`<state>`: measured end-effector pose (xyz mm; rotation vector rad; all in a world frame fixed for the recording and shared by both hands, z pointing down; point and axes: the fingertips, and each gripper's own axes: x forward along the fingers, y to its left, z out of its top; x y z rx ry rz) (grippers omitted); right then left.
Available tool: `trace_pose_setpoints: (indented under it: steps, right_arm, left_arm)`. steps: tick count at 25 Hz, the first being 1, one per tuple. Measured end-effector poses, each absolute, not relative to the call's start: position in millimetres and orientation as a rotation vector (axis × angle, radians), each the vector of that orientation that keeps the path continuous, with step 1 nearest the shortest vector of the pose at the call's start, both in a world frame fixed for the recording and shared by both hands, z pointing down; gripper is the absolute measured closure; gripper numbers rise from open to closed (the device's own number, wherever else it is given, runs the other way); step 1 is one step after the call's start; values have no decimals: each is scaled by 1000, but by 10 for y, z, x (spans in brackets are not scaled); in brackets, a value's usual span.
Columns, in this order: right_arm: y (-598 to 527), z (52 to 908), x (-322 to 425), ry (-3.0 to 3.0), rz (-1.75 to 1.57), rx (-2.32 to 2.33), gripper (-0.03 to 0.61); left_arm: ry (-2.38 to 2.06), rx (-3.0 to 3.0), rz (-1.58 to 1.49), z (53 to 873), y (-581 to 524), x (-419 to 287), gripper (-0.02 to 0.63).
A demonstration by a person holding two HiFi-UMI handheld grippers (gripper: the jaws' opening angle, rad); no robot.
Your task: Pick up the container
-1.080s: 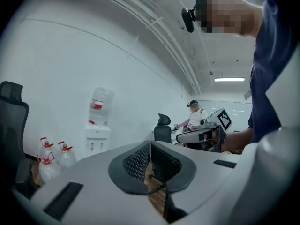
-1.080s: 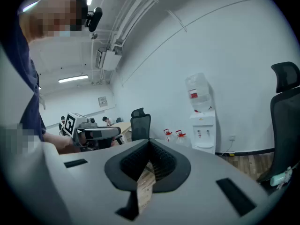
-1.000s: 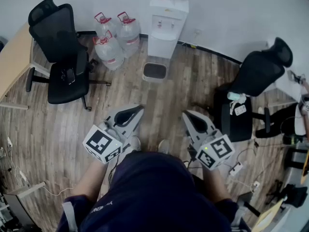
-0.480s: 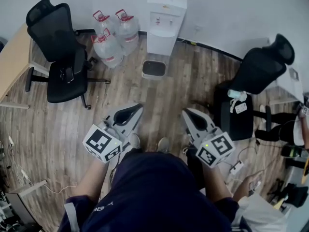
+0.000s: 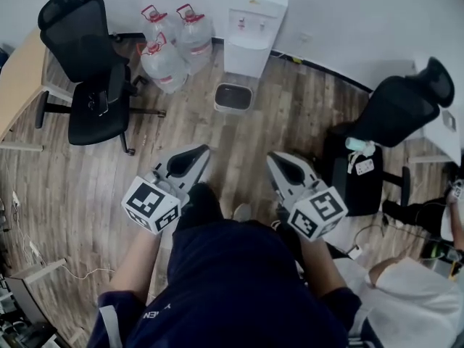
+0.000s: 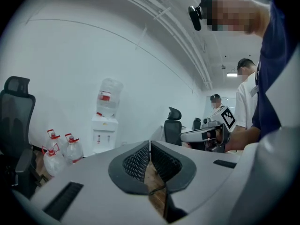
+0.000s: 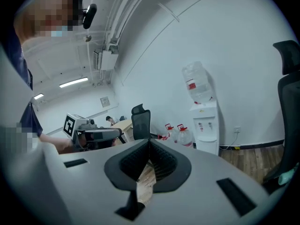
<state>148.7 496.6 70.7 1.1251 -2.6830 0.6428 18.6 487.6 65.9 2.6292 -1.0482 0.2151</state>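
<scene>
Jaws on both your grippers are pressed together with nothing between them: the left gripper (image 6: 150, 145) and the right gripper (image 7: 149, 142) each show only bare floor past the closed pads, and both hang at waist height in front of you.

Ahead, the wooden floor (image 5: 290, 129) runs to the wall, with a black office chair (image 5: 90, 71) to your left and another black chair (image 5: 395, 118) to your right. The white water dispenser (image 5: 254, 13) stands against the wall, with the spare water jugs (image 5: 165, 58) just beside it.

Your target is most likely the container (image 5: 233, 98), a small rectangular tub on the floor just in front of the dispenser, well apart from both grippers. It has a pale rim and a dark inside; you cannot tell whether anything is in it.

It looks like thin, smooth plastic: probably light, fairly stiff, a little slippery. Open one gripper and pinch a side wall at the rim, one jaw inside and one outside, near the middle so it lifts level.
</scene>
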Motion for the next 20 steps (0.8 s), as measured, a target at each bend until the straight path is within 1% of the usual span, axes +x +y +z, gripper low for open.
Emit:
trace_pose_setpoints:
  steps: [6, 14, 20]
  right_arm:
    - [4326, 1188, 1417, -2595, 728, 1151, 560]
    - [2899, 1806, 1026, -2425, 876, 1311, 560]
    - [2025, 2278, 883, -2273, 976, 1404, 560]
  left_arm:
    - [-1006, 2594, 248, 1099, 4087, 7, 581]
    - [-838, 2591, 386, 1737, 2501, -376, 581]
    - [-777, 2559, 455, 2202, 1476, -608, 581]
